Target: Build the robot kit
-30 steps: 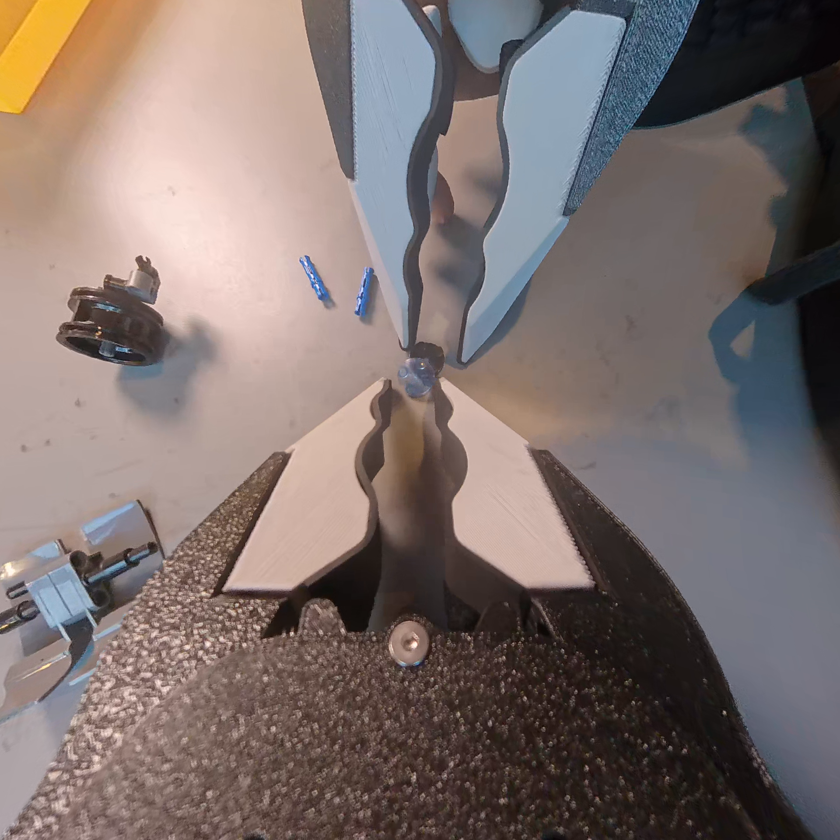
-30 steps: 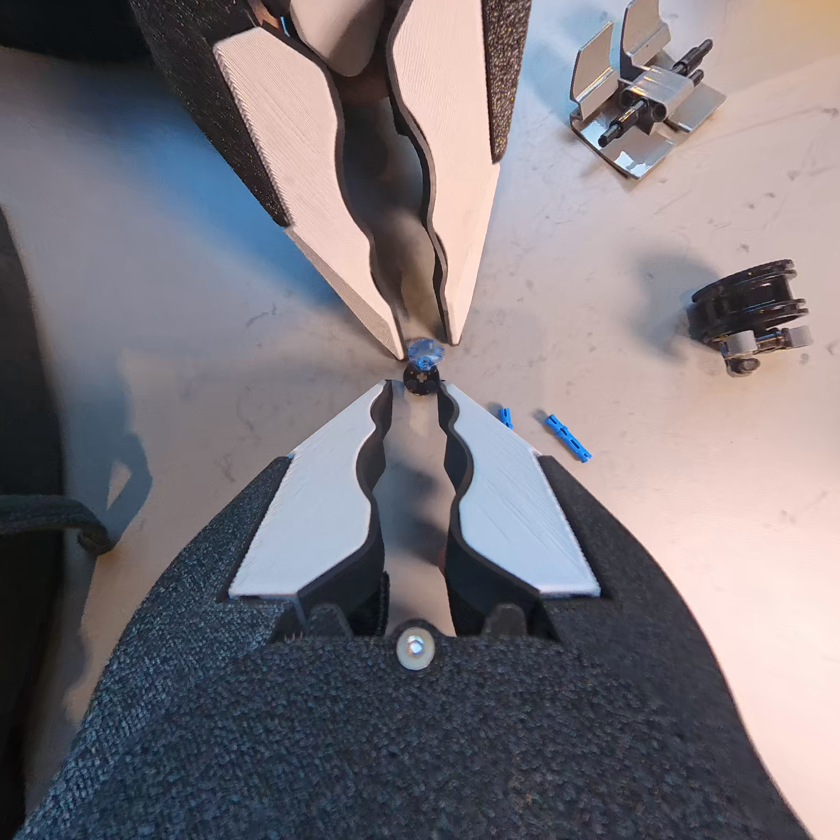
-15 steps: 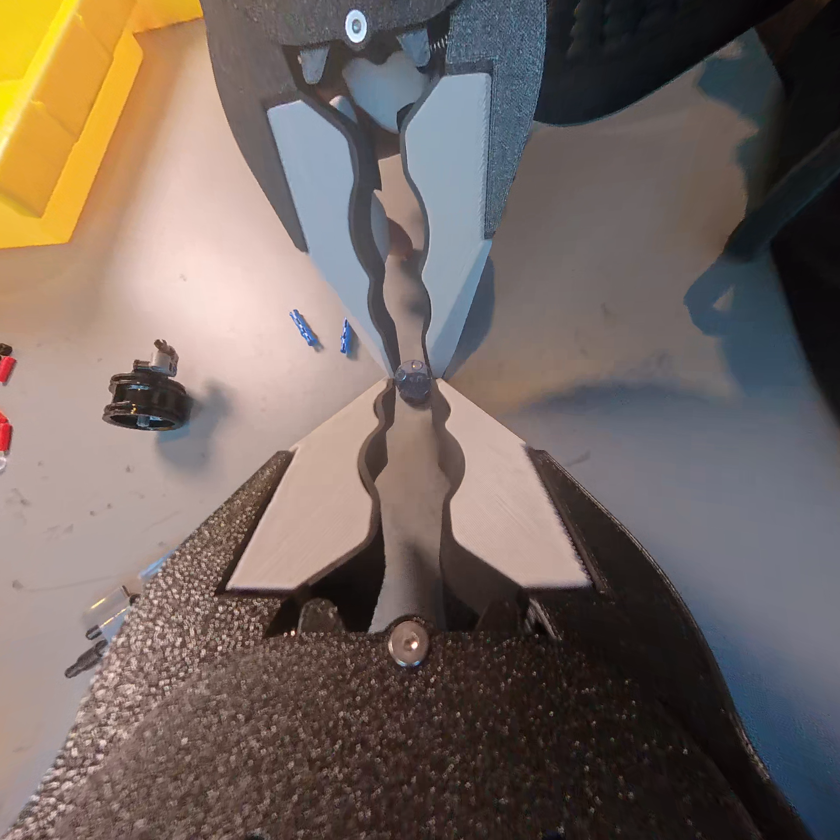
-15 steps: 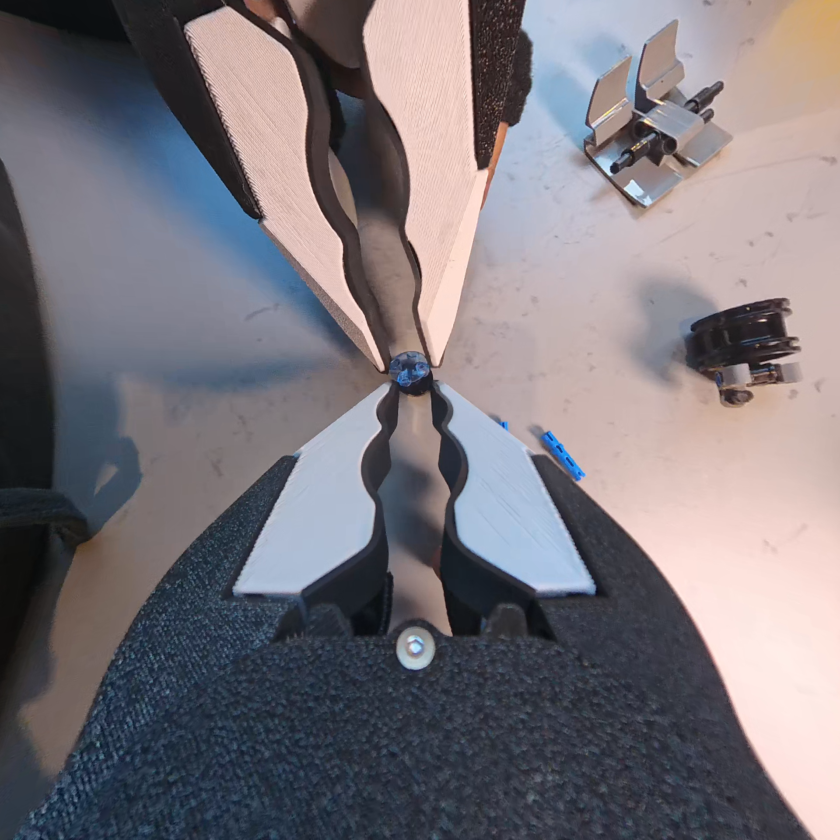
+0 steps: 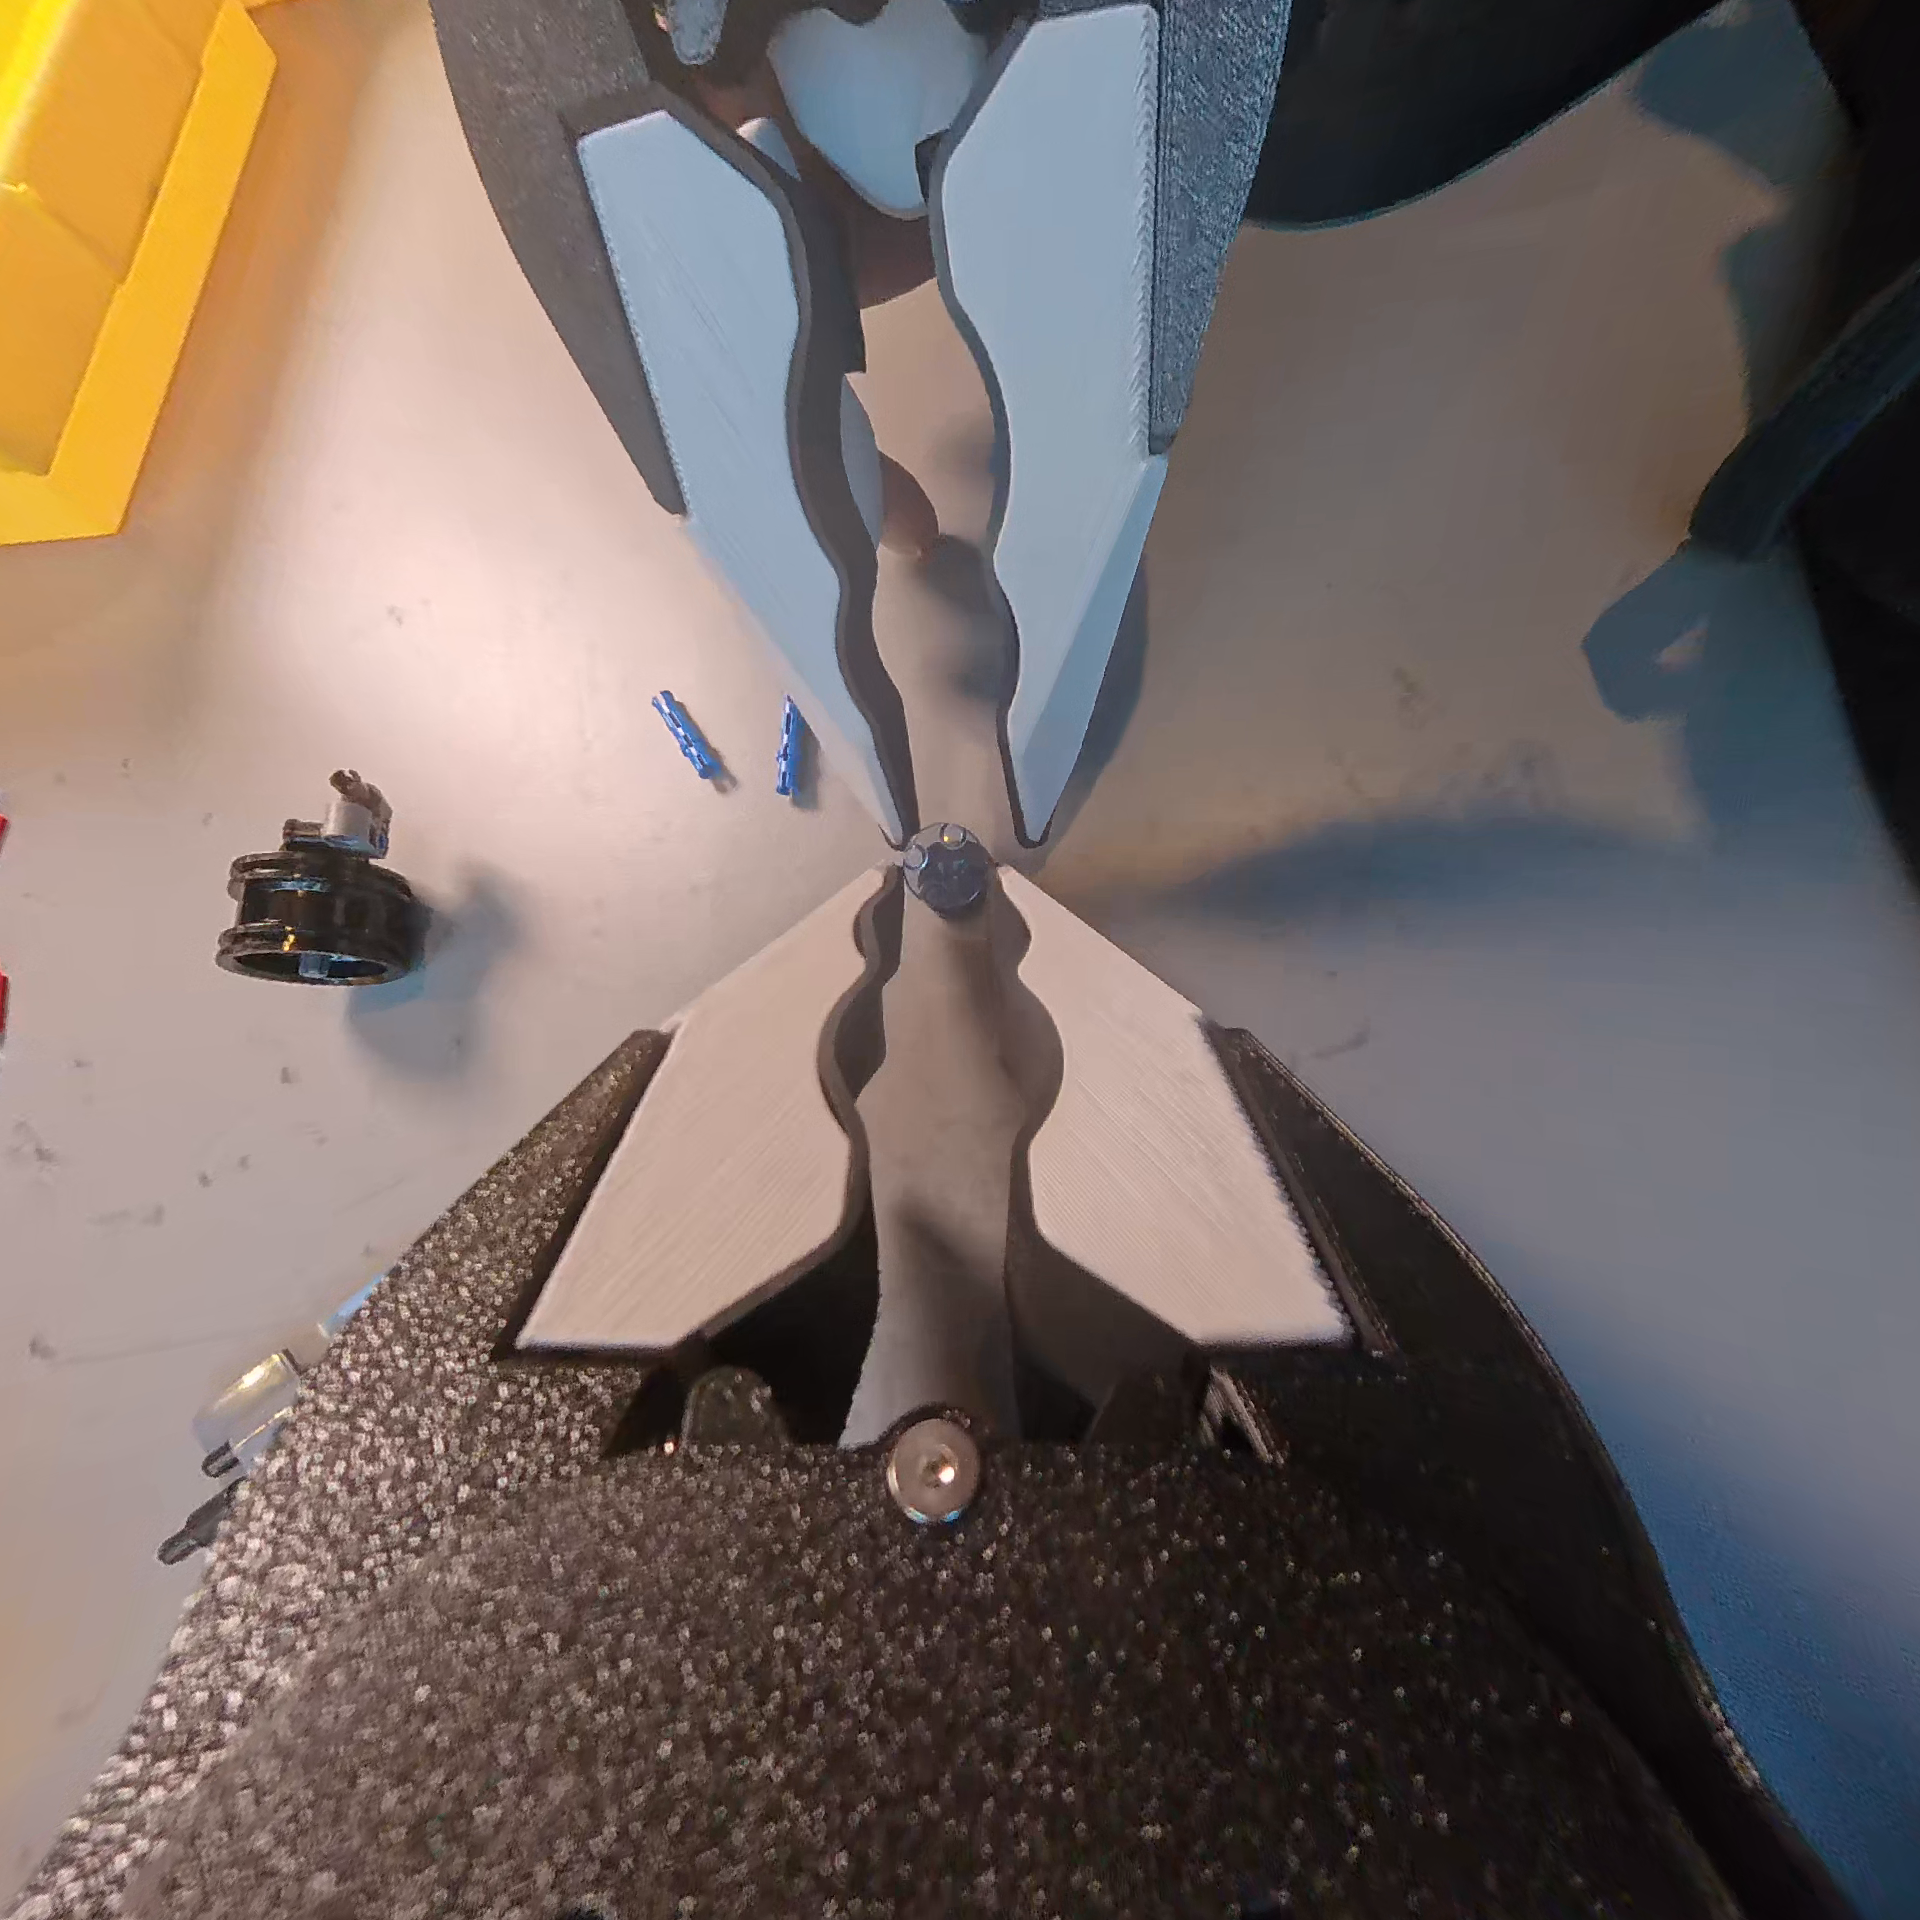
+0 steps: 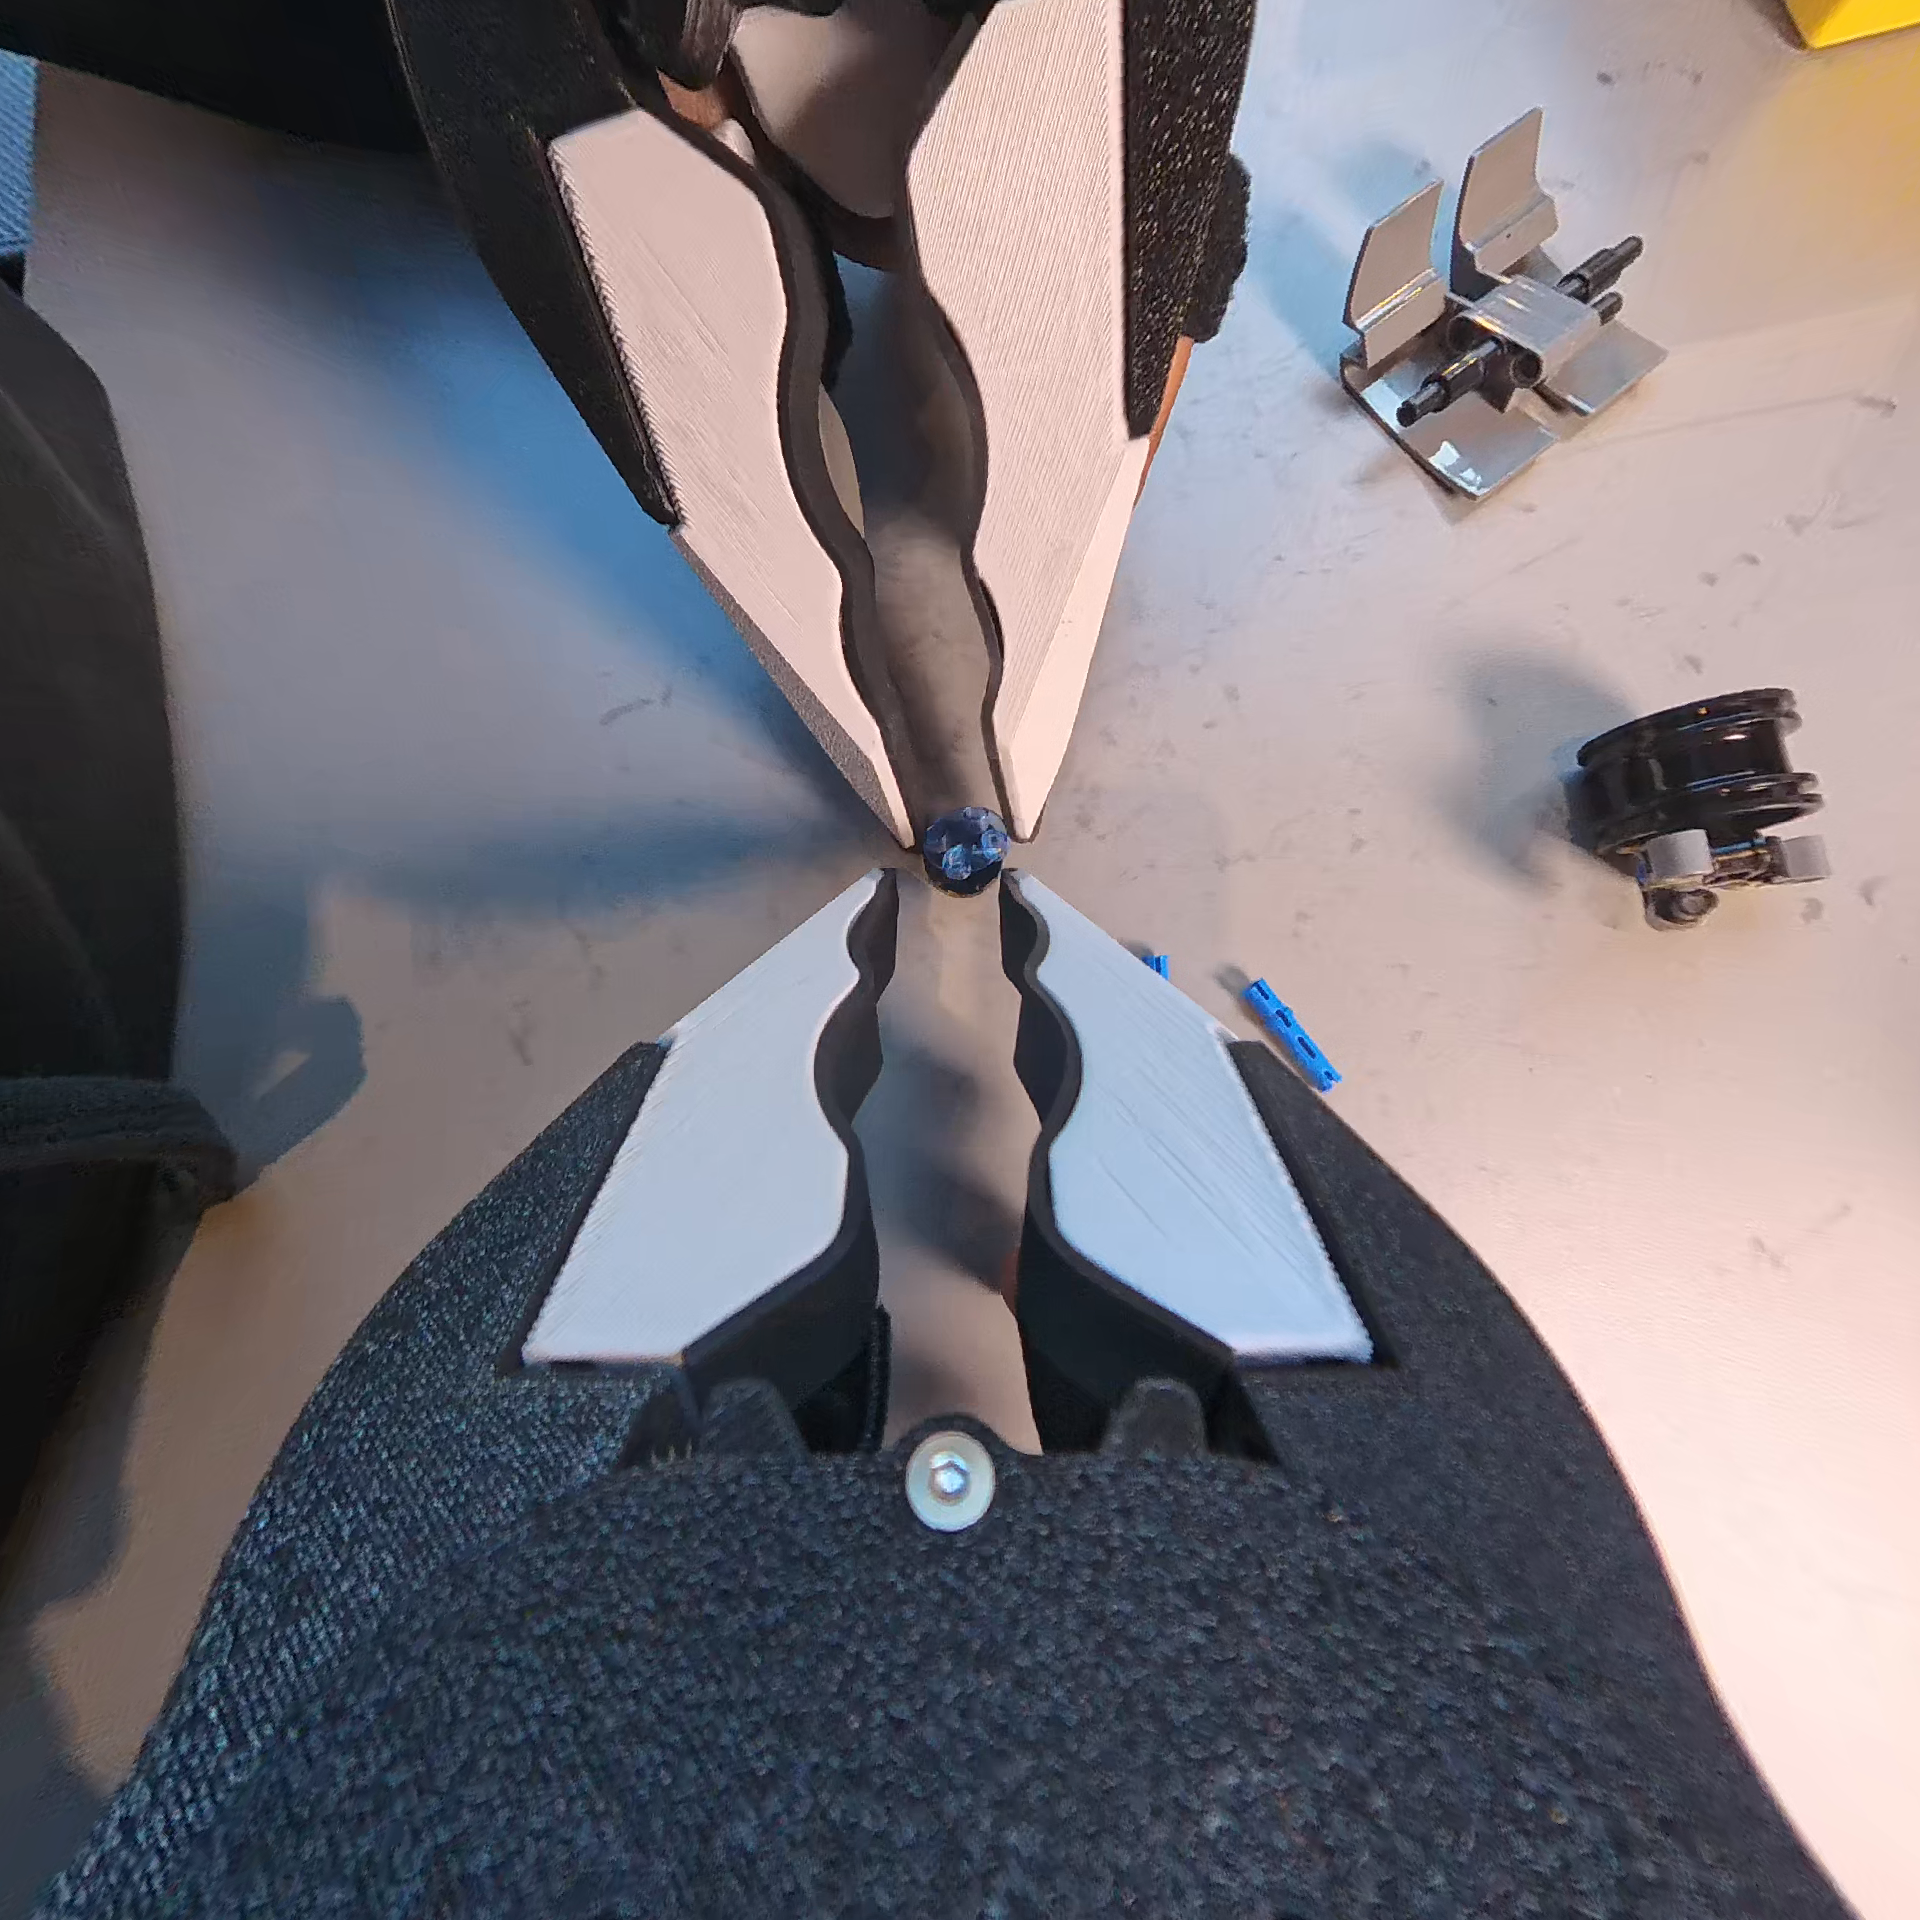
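My left gripper (image 5: 948, 875) and my right gripper (image 6: 945, 881) meet tip to tip just above the pale table (image 5: 1455, 1039). Between the tips is a tiny round stack: a translucent blue stud (image 6: 966, 840) pressed against a black round piece (image 6: 954, 879). In the left wrist view the stack (image 5: 943, 868) looks dark with clear spots. The left gripper is shut on the blue stud. The right gripper is shut on the black piece. In each view the other gripper reaches in from the top, with part of a hand behind its fingers.
A black wheel rim with a grey piece (image 5: 317, 925) (image 6: 1699, 790) and two blue pins (image 5: 686, 736) (image 5: 790, 746) (image 6: 1288, 1034) lie beside the grippers. A silver-grey assembly with black pins (image 6: 1496, 353) lies farther off. A yellow bin (image 5: 94, 260) and dark fabric (image 6: 73, 727) border the table. Left and right tips are no more than a few centimetres apart.
The blue stud and the black piece, only touching a second ago, are now pressed into one stack. Both grippers have stayed shut and tip to tip, shifting slightly over the table.
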A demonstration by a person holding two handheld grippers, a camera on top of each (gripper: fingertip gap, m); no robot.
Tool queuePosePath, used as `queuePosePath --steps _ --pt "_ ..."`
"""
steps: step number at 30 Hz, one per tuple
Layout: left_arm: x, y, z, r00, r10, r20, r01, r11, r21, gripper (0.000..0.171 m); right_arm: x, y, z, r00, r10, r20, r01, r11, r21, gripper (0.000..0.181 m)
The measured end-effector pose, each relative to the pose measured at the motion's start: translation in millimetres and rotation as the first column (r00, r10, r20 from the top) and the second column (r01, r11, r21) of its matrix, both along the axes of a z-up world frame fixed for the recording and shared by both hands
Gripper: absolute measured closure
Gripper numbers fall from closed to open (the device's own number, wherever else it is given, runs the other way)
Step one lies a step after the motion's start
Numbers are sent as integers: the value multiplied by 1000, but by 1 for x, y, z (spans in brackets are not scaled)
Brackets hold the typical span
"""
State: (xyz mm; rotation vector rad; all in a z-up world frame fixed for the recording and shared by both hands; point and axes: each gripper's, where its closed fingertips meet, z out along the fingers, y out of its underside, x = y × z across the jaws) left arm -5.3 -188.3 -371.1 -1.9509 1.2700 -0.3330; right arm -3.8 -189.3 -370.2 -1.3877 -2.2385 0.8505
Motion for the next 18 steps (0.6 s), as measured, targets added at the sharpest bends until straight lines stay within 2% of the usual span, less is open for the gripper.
queuePosePath --steps 18 --pt "1 -1 3 1000 6 29 -5 1000 -23 157 0 1 -2 1000 -3 17 3 1000 20 162"
